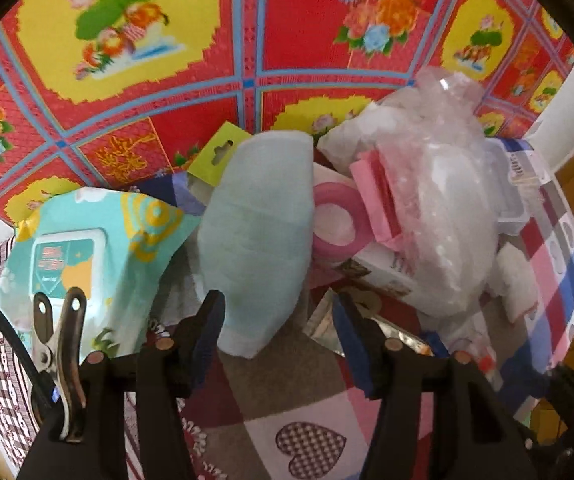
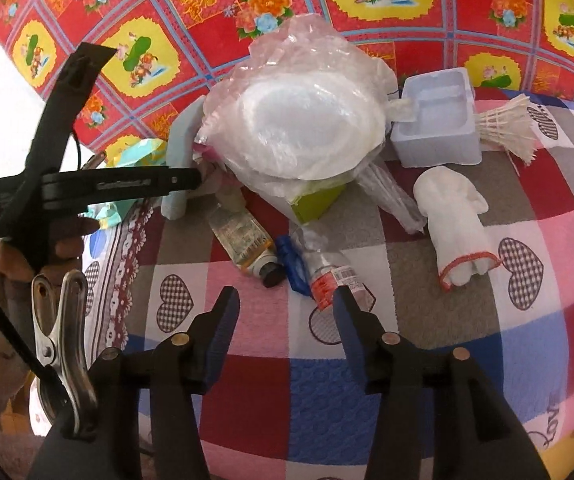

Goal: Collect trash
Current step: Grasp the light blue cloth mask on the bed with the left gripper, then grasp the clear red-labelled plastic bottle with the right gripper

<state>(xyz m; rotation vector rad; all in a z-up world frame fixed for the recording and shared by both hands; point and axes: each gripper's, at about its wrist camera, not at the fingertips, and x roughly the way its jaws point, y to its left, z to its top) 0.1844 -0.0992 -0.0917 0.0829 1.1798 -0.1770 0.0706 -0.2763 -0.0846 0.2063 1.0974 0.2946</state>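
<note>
- The left gripper (image 1: 279,312) has its jaws apart, about halfway, over a checked blanket with hearts (image 1: 311,432).
- The lower end of a pale blue-green pouch (image 1: 259,232) lies in the gap between the left fingers; the left-hand pad (image 1: 207,328) is right against its edge, and the other pad stands clear of it, so nothing is clamped.
- Just left of the pouch lies a teal pack of wet wipes (image 1: 83,256); to its right sit a pink tape roll (image 1: 335,220), pink folded paper (image 1: 379,200) and a crumpled clear plastic bag (image 1: 439,208).
- The right gripper (image 2: 287,312) also has its jaws apart, roughly halfway, and holds nothing.
- The tip of its right finger (image 2: 345,300) sits at the end of a small clear bottle with a red label (image 2: 327,276); whether they touch I cannot tell.
- Beside that bottle lie a blue wrapper (image 2: 293,264) and a tube with a dark cap (image 2: 247,244).
- Farther back on the blanket is a heap: clear plastic over white foam plates (image 2: 299,128), resting on a green box (image 2: 319,200).
- To the right of the heap are a white foam tray (image 2: 435,128), a shuttlecock (image 2: 503,124) and a white glove with a red cuff (image 2: 455,220).
- In the right wrist view, the left gripper's black body (image 2: 99,184) reaches toward the heap from the left, held in a hand (image 2: 19,248).
- Behind everything lies a red and yellow flowered mat (image 1: 307,32).
</note>
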